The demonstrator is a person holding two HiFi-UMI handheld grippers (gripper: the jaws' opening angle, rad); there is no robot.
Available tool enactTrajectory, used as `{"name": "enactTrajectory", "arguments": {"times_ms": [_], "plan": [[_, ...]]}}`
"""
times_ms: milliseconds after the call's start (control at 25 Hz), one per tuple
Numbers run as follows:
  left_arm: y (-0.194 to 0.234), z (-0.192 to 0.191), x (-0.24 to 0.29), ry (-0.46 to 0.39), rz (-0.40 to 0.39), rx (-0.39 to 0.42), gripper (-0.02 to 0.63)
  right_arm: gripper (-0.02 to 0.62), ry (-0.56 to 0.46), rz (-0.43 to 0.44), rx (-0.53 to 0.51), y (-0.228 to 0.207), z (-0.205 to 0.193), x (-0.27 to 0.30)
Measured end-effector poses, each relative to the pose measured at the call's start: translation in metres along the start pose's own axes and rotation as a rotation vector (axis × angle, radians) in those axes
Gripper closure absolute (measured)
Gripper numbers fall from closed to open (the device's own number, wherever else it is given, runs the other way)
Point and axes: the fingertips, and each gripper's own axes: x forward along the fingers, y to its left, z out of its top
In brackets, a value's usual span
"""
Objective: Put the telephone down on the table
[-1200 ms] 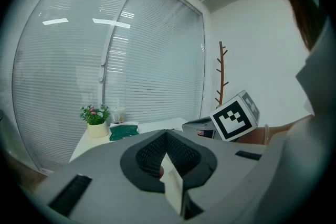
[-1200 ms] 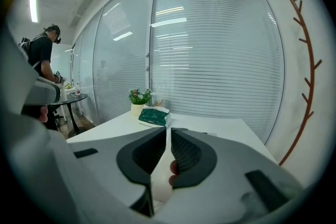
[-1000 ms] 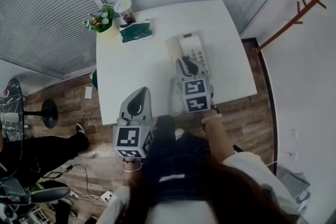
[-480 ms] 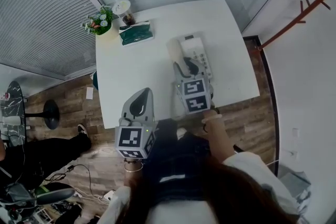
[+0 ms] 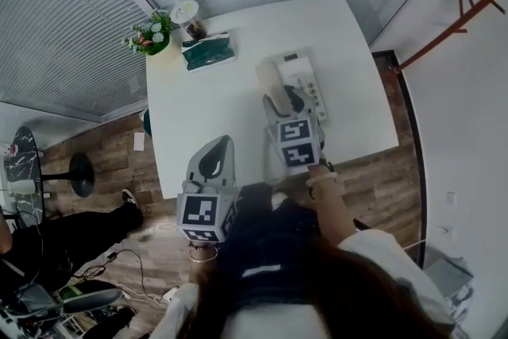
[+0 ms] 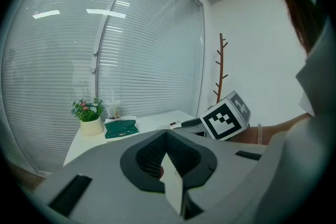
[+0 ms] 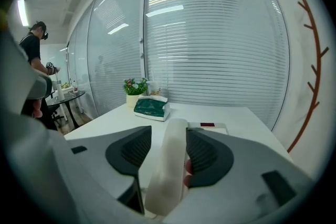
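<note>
Head view: white table (image 5: 214, 99) fills the upper middle of the frame. The phone base (image 5: 308, 82) sits at centre right on it. The handset (image 5: 271, 80) lies lengthwise just left of the base.

Right gripper (image 5: 287, 101) is over the near end of the handset, with its marker cube toward the lower edge of the frame.

Right gripper view: the right gripper (image 7: 169, 129) has its jaws opening, with the cream handset (image 7: 167, 165) standing between them. There is a clear gap on the left pad side, and the handset is close against the right pad. The pads are not clamping it. Cannot tell whether the handset's underside rests on the table (image 7: 231, 115). The base (image 7: 208, 126) is just beyond the handset.

Left gripper (image 5: 220, 142) is at lower left of centre in the head view, at the near table edge and well apart from the phone. Left gripper view: the left gripper (image 6: 167, 132) has its jaws together, tips meeting, with nothing between them.

Far left corner of the table, head view: plant (image 5: 151, 32), cup (image 5: 187, 13), green pack (image 5: 206, 49).
</note>
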Motion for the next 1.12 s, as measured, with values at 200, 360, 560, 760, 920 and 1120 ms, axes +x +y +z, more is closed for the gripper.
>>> {"name": "enactTrajectory", "arguments": {"times_ms": [200, 360, 560, 760, 920, 1120], "plan": [[0.003, 0.000, 0.006, 0.014, -0.020, 0.011, 0.607, 0.362, 0.014, -0.012, 0.003, -0.001, -0.003, 0.009], [0.005, -0.001, 0.011, 0.022, -0.038, 0.018, 0.607, 0.352, 0.038, -0.009, 0.004, -0.001, -0.010, 0.015], [0.007, -0.002, 0.017, 0.033, -0.058, 0.024, 0.607, 0.347, 0.064, -0.027, 0.001, -0.004, -0.016, 0.021], [0.008, -0.004, 0.021, 0.044, -0.072, 0.028, 0.607, 0.347, 0.080, -0.038, 0.014, -0.007, -0.022, 0.025], [0.009, -0.006, 0.024, 0.052, -0.078, 0.025, 0.607, 0.347, 0.092, -0.040, 0.019, -0.007, -0.026, 0.029], [0.015, -0.008, 0.025, 0.059, -0.075, 0.022, 0.607, 0.347, 0.114, -0.038, 0.026, -0.005, -0.032, 0.034]]}}
